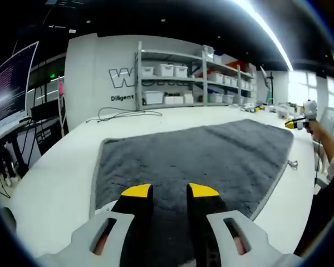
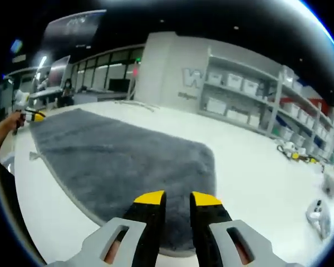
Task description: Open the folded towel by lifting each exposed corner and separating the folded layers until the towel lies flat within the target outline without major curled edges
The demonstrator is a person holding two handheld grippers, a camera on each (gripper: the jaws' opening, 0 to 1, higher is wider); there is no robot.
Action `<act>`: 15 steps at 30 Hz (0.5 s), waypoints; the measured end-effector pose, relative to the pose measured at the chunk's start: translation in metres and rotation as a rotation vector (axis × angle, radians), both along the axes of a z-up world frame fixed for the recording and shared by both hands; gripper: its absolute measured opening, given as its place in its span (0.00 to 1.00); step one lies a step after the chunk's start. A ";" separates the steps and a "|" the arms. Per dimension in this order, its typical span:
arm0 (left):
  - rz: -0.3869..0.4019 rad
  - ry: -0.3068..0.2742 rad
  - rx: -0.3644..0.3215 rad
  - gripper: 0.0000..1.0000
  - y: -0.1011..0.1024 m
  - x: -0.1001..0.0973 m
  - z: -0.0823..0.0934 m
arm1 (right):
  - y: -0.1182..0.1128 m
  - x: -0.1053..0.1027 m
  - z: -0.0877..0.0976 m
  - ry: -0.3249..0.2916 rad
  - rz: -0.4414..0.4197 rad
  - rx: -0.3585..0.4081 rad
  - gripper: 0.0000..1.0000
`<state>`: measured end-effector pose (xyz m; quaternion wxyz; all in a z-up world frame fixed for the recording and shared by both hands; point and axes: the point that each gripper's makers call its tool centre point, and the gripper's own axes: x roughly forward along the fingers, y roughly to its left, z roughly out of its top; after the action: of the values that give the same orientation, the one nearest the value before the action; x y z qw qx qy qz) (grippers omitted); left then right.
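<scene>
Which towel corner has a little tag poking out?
On the grey fluffy towel, it's the corner by the person's hand: a small tag sticks out beside it, unlike the other corners.

We see the towel spread on the counter ahead of our left tool, shelves beyond.
</scene>
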<state>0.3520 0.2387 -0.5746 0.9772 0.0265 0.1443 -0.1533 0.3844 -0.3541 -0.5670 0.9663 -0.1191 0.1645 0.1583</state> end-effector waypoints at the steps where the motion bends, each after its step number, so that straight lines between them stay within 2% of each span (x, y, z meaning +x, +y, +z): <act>1: 0.000 0.002 0.000 0.24 0.002 -0.001 -0.002 | -0.002 -0.001 0.000 -0.002 0.000 0.006 0.15; 3: 0.002 0.000 0.003 0.24 0.005 -0.003 -0.004 | -0.005 -0.003 -0.002 0.012 0.002 0.026 0.15; 6: 0.008 -0.011 0.002 0.24 0.007 -0.005 -0.005 | -0.010 -0.006 -0.006 0.032 -0.006 -0.003 0.15; 8: -0.023 0.013 0.030 0.25 0.003 -0.009 -0.008 | -0.012 -0.009 -0.010 0.060 0.000 -0.017 0.15; 11: -0.010 -0.010 0.042 0.25 0.006 -0.012 -0.001 | -0.017 -0.012 -0.013 0.077 -0.006 -0.028 0.16; 13: -0.022 0.004 0.029 0.27 0.003 -0.014 -0.003 | -0.019 -0.015 -0.017 0.093 -0.009 -0.021 0.18; 15: -0.016 0.029 0.060 0.28 0.004 -0.017 -0.008 | -0.019 -0.018 -0.020 0.107 -0.005 -0.026 0.19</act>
<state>0.3346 0.2423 -0.5822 0.9725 0.0550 0.1626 -0.1572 0.3668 -0.3735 -0.5871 0.9548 -0.1228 0.2185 0.1599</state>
